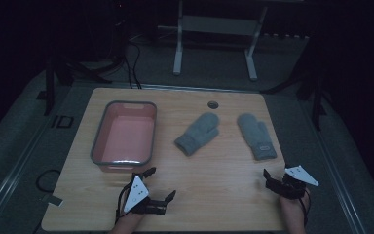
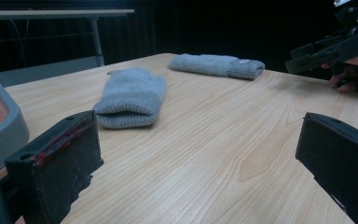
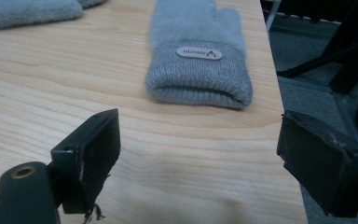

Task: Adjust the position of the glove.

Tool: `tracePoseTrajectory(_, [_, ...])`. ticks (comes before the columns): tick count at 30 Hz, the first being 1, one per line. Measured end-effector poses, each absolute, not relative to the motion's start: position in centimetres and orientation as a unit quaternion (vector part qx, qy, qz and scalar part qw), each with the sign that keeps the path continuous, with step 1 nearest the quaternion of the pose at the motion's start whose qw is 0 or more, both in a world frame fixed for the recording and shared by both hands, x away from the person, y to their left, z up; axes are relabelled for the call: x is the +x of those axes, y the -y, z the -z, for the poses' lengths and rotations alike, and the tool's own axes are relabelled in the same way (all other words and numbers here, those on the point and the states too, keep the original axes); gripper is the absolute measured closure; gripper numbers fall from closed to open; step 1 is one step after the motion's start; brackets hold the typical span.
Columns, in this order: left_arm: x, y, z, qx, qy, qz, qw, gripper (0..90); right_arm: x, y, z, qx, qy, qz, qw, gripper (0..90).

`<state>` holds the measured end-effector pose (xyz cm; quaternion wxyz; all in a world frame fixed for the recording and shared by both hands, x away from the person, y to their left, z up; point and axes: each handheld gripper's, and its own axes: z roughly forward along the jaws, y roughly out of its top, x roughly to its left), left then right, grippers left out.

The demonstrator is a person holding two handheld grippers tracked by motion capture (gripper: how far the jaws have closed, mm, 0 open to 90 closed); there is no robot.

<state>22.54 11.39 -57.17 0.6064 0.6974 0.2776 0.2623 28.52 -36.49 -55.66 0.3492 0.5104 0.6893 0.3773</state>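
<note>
We've got the left gripper [image 1: 161, 184] low near the front bench [image 1: 224, 195] edge, jaws wide, nothing btwn them. Right gripper [image 1: 271, 179] same story, wide and empty, aimed at the right mitten [image 3: 199, 60] just ahead. Left mitten [image 1: 197, 133] lies mid-bench, right one [image 1: 256, 135] near the right edge; pink tub [image 1: 99, 141] sits empty at left. So nothing's done yet, both mittens left to go, prob. into the tub. Small cuff label [image 3: 199, 53], seen upside down, too small to read.

Two grey mittens [image 1: 197, 132] [image 1: 257, 135] flat on table, apart.
</note>
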Motion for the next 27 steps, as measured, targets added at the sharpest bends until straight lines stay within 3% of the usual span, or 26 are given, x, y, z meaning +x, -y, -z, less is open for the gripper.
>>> tracePoseTrajectory(3, [22.6,-11.5,57.2,0.695,-0.281,-0.259,0.609,0.3,28.8,36.7,55.7,0.51,-0.705,-0.38,0.313,13.5])
tracePoseTrajectory(8, [22.6,-11.4,57.2,0.694,-0.283,-0.269,0.605,0.3,29.1,36.5,54.9,0.489,-0.72,-0.393,0.297,13.5])
tracePoseTrajectory(13, [22.7,-11.4,57.2,0.691,-0.286,-0.272,0.605,0.3,30.3,35.9,53.9,0.481,-0.729,-0.374,0.311,13.6])
tracePoseTrajectory(22, [22.6,-11.5,57.2,0.691,-0.283,-0.276,0.606,0.3,32.4,34.9,51.4,0.464,-0.73,-0.409,0.29,14.1])
tracePoseTrajectory(23, [22.6,-11.5,57.2,0.689,-0.285,-0.274,0.607,0.3,33.3,34.4,50.6,0.46,-0.734,-0.423,0.267,14.0])
tracePoseTrajectory(27, [22.6,-11.5,57.2,0.689,-0.283,-0.275,0.607,0.3,34.7,33.3,49.7,0.448,-0.748,-0.425,0.244,13.0])
